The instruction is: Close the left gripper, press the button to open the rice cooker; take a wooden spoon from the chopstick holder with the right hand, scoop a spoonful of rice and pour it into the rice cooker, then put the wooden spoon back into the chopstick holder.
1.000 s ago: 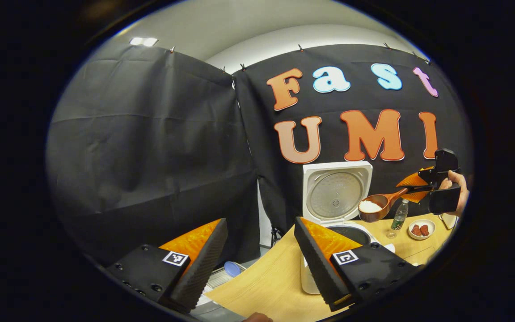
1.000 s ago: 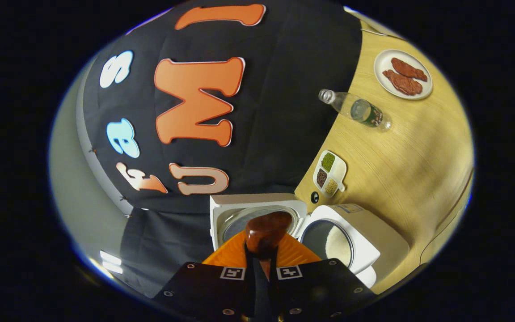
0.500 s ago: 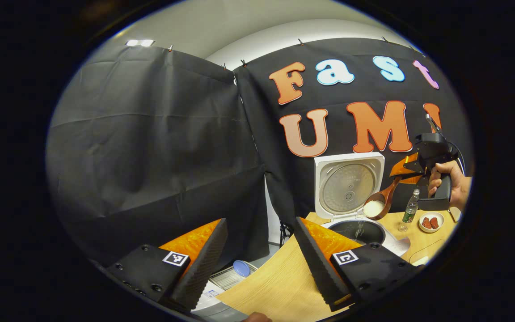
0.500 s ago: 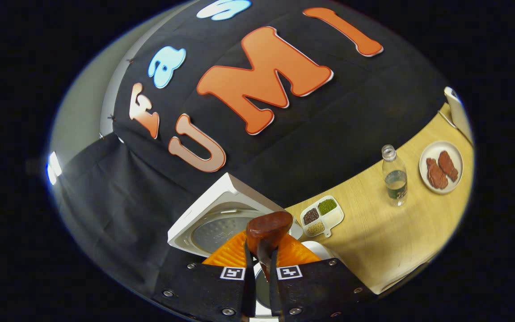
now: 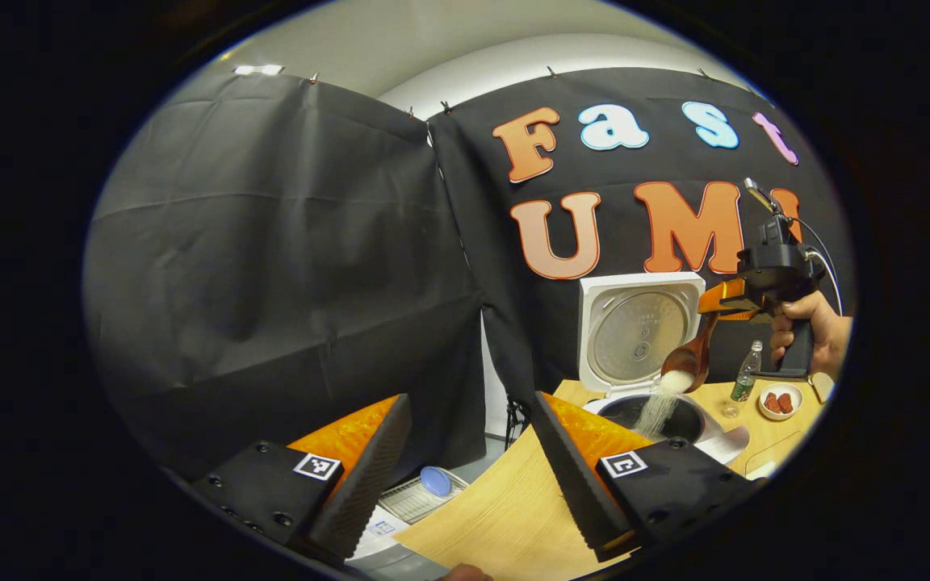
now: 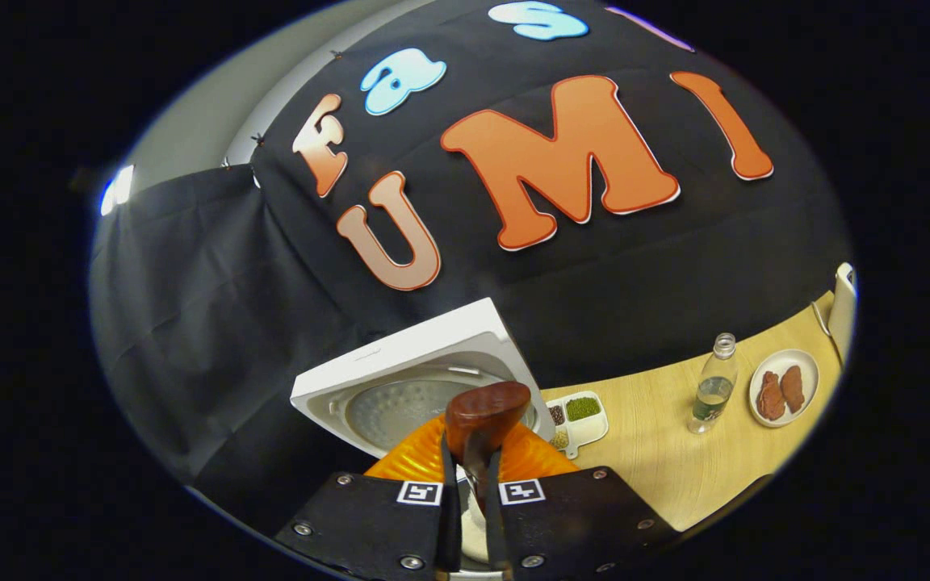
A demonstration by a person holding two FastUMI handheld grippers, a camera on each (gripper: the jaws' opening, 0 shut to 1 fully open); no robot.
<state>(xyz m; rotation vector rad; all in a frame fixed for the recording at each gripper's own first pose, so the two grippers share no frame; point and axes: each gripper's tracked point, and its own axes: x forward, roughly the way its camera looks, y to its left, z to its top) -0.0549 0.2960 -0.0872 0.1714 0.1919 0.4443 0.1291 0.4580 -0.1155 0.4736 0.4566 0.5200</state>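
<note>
While rice (image 5: 657, 411) streams down from the tipped bowl of the wooden spoon (image 5: 689, 359), my right tool (image 6: 469, 476) has its two fingers pressed tight on the spoon's handle, seen from the right gripper view with the dark rounded back of the spoon rising just ahead of the fingers. From the left gripper view that same right tool (image 5: 722, 300) sits high beside the raised lid, gripped by my right hand (image 5: 816, 332), and the spoon hangs bowl-down with its handle sloping up into the fingers.

My left tool (image 5: 465, 476) stands spread wide with nothing between its fingers, hovering low over the near edge of the counter (image 5: 505, 516), well apart from the pouring.

Directly under the spoon stands the rice cooker (image 5: 649, 355), its white lid upright against the black wall and its dark inner pot open below, and the falling grains land inside that pot. On the counter beyond it I see a clear bottle (image 5: 746, 373) standing upright, and near it a small plate (image 5: 780, 401) with two reddish pieces on it. In the right gripper view a white divided dish (image 6: 578, 420) with green and dark grains lies just beside the cooker's lid (image 6: 408, 387), with the bottle and the plate farther off to the right.
</note>
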